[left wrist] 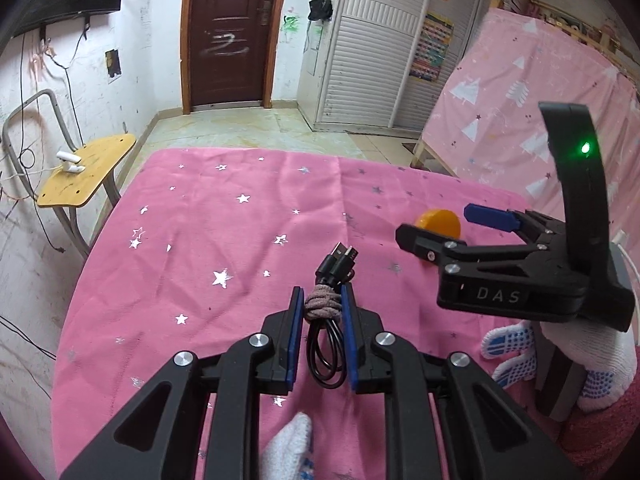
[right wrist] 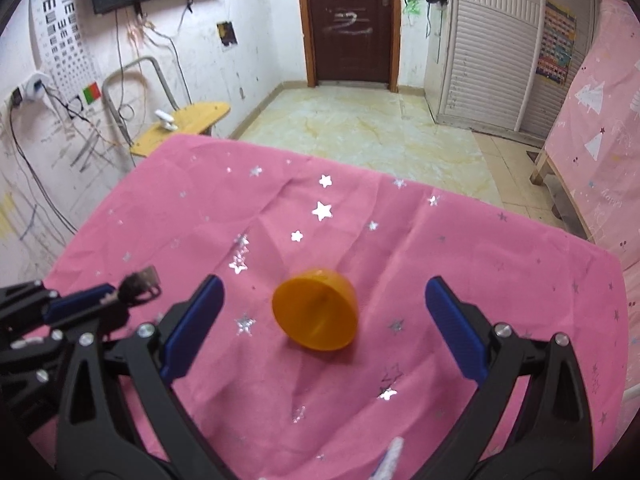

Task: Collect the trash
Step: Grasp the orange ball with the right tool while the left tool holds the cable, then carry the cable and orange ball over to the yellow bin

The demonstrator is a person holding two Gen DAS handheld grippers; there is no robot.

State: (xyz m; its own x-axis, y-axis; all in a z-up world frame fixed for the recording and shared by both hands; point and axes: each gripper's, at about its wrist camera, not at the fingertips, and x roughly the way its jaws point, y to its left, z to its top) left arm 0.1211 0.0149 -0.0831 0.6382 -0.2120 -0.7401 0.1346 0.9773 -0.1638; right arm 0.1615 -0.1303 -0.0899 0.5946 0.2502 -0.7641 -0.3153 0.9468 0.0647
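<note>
Pink star-printed cloth [left wrist: 208,240] covered the bench. On it, the right tool [right wrist: 324,328] stood spread wide around an orange half-shell [right wrist: 315,309] lying between its pads, touching neither. Beside it, the left tool [left wrist: 320,320] pinched a coiled black cable [left wrist: 326,316].

Each hand-held gripper is matte black plastic with blue finger pads [left wrist: 294,332] and round silver screws. The right hand-held gripper [left wrist: 448,222], at the frame's right, bears white "DAS" lettering and a glowing green light. White knit gloves [left wrist: 592,360] carry blue grip dots.
</note>
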